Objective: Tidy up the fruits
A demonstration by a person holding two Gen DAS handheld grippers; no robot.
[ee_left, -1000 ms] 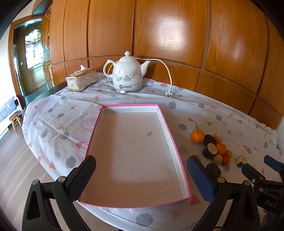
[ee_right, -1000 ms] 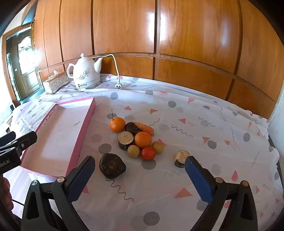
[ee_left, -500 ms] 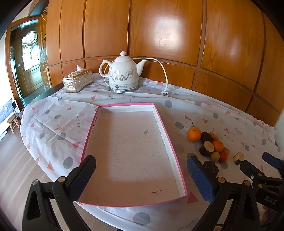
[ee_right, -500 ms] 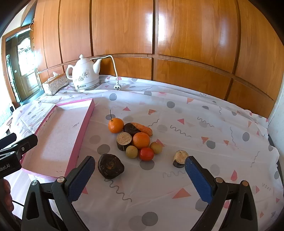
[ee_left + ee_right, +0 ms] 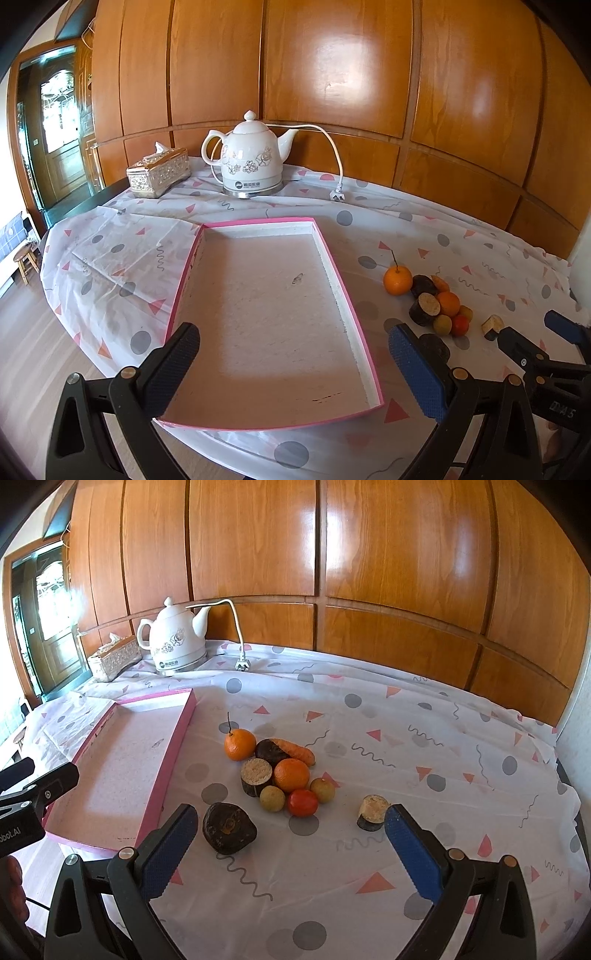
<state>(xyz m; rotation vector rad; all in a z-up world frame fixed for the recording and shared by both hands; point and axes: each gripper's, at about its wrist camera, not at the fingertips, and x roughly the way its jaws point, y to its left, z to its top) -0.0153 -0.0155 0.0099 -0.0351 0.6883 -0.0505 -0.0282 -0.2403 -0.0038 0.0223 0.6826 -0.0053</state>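
A shallow pink-edged tray lies empty on the table; it also shows in the right wrist view. Right of it is a pile of fruit: a stemmed orange, a second orange, a carrot, a red tomato, two small yellow-green fruits, and dark cut pieces. A dark lump and a small cut piece lie apart. My left gripper is open over the tray's near end. My right gripper is open, near the pile.
A white electric kettle with its cord and plug, and a tissue box, stand at the back by the wood-panelled wall. The table's left and near edges drop to the floor. The right gripper shows at the left wrist view's right edge.
Both grippers have drawn back and risen slightly, so the tray and fruit look a little farther off. Nothing on the table has moved.
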